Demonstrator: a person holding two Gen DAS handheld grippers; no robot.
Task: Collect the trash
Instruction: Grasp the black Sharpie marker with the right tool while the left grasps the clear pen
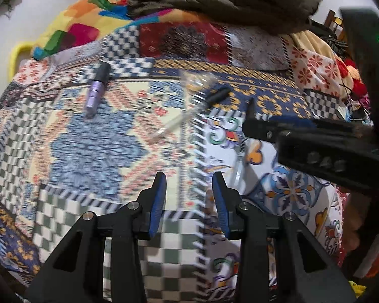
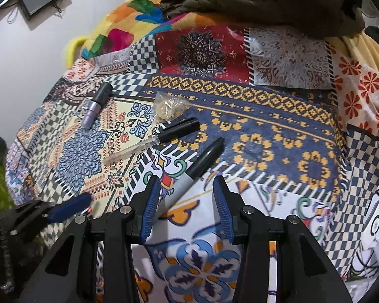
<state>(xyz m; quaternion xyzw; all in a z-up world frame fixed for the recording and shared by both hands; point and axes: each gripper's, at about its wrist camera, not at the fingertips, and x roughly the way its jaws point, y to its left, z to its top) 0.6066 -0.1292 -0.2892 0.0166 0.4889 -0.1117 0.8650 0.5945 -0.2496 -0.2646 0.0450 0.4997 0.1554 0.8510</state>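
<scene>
A bed is covered with a patchwork bedspread [image 2: 278,126] of many patterns, and four small pieces of trash lie on it. Seen from the right wrist camera, the right gripper [image 2: 187,209] hangs low over the cloth with its two blue-padded fingers [image 2: 149,207] spread apart and nothing pinched. A grey marker with a black cap [image 2: 197,166] lies partly between them: its grey body reaches down beside the left pad, and its cap points to about 1 o'clock. I cannot tell if the pad touches it.

From this marker, at about 10 o'clock and near, lies a clear pen with a black cap [image 2: 159,139]. Just beyond the pen's cap, at 12 o'clock from it, sits a small clear plastic bag [image 2: 170,106] with something yellowish inside. Well apart, at 10 o'clock, lies a purple tube with a dark cap [image 2: 96,106].

The left gripper [image 1: 189,199] is over the checkered part of the cloth, its fingers also spread and empty. In its blurred view the purple tube [image 1: 96,93] is at 11 o'clock and the clear pen [image 1: 187,116] at 12 o'clock, both well ahead of the tips. The right gripper enters this view from 3 o'clock.

At the far end of the bed lie a colourful pillow [image 2: 123,25] and a dark brown jacket [image 2: 265,0].
</scene>
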